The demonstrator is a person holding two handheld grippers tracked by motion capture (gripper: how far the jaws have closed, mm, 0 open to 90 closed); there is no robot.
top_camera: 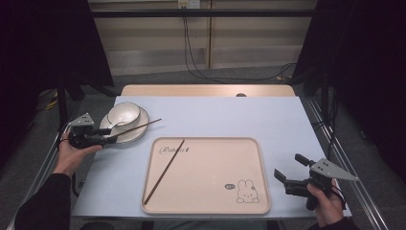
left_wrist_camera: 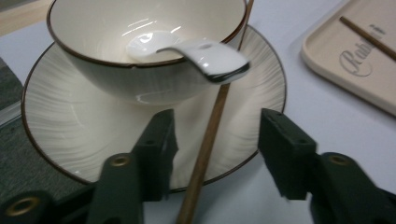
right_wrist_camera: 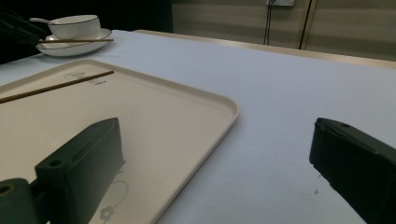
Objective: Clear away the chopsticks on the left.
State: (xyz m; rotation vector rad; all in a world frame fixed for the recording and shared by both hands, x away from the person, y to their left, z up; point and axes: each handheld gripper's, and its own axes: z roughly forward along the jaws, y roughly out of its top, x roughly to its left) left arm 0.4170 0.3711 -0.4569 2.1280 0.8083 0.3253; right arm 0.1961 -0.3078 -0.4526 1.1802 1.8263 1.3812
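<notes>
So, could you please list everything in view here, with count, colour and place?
Table: one, pale blue top, centre.
Tray: one, cream with a rabbit print, near middle of the table.
Chopstick on tray: one, brown, lying diagonally on the tray's left part.
Plate: one, white with dark rim, far left of the table.
Bowl: one, white, on the plate.
Spoon: one, white, resting in the bowl.
Chopstick on plate: one, brown, between the left jaws, untouched.
Left gripper: black, at the plate, open.
Right gripper: black, right of the tray, open.
</notes>
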